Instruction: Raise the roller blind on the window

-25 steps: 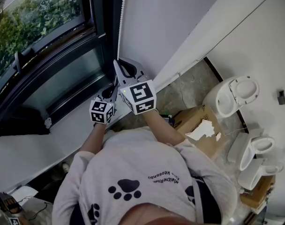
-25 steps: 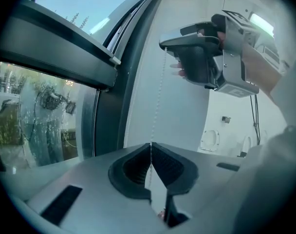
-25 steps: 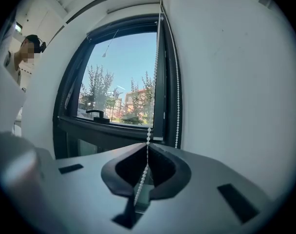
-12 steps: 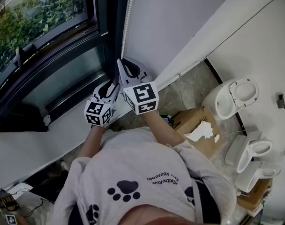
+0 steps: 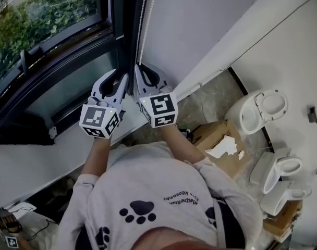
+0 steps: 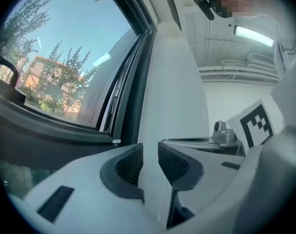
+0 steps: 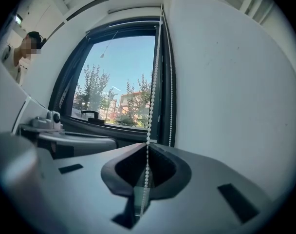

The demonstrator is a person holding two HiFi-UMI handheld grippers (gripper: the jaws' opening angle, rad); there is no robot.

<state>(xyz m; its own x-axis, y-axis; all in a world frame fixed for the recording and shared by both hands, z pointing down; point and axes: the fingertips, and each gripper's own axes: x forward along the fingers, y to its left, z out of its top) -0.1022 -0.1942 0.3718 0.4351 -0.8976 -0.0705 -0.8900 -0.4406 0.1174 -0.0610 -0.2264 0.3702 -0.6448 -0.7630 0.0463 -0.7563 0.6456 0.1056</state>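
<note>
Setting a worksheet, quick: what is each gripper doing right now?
Left gripper: open, jaws just been closing; bead chain seems between them, ungripped.
Right gripper: shut on the bead chain.

the window (image 5: 49,46) fills the upper left of the head view, with a ledge (image 5: 44,163) below it running toward the lower left. just right of the window frame the bead chain (image 5: 148,22) hangs down the top centre, and the wall (image 5: 200,30) lies to its right. the chain's lower end sits between the meeting jaws of the right gripper (image 5: 139,67), just above the frame's centre. the person's torso (image 5: 158,202) fills the bottom centre. right of centre a cardboard box (image 5: 221,134) sits on the floor (image 5: 210,95). further right stands the upper toilet (image 5: 260,107), with the lower toilet (image 5: 283,165) below it near the right edge.
</note>
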